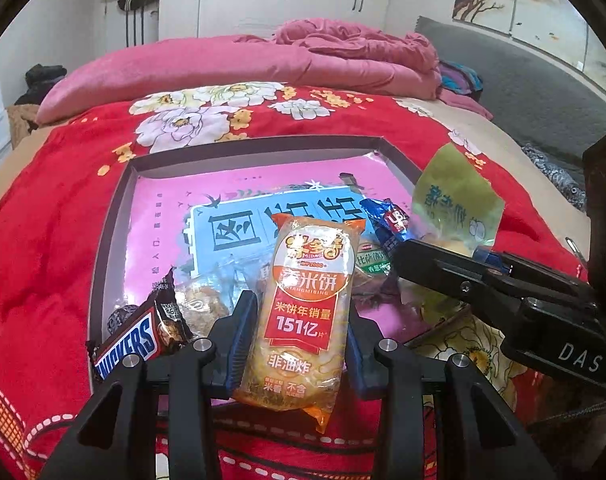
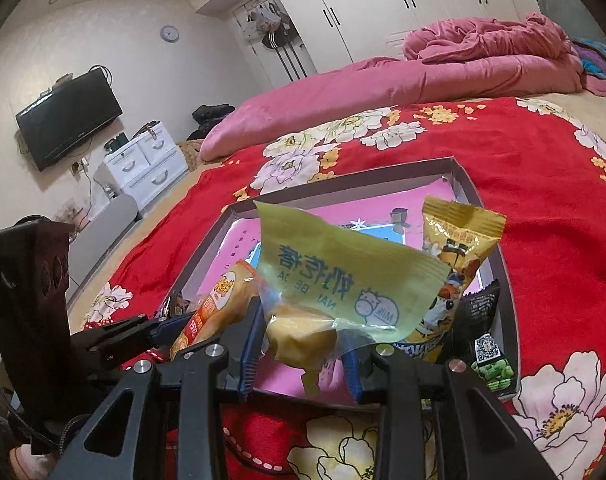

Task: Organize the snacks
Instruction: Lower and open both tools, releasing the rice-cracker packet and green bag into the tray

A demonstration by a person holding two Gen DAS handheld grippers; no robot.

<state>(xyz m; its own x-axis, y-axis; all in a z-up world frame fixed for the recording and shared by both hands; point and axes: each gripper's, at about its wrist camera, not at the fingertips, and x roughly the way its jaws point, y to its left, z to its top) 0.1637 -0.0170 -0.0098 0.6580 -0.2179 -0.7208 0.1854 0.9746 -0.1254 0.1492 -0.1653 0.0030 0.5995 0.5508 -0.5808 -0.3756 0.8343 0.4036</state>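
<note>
The left gripper (image 1: pixel 299 332) jaws clench an orange rice-cracker packet (image 1: pixel 303 312); the right gripper (image 2: pixel 303 344) jaws clench a pale-green clear-film milk-snack wrapper (image 2: pixel 343 276). Both hang over the shallow grey-rimmed pink-lined box (image 1: pixel 115 216) on the red flowered bedspread (image 1: pixel 43 220), where a brown Snickers bar (image 1: pixel 135 340) lies.

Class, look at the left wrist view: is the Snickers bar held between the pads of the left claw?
No. The left claw grips the rice cracker packet, while the Snickers bar lies beside it.
</note>
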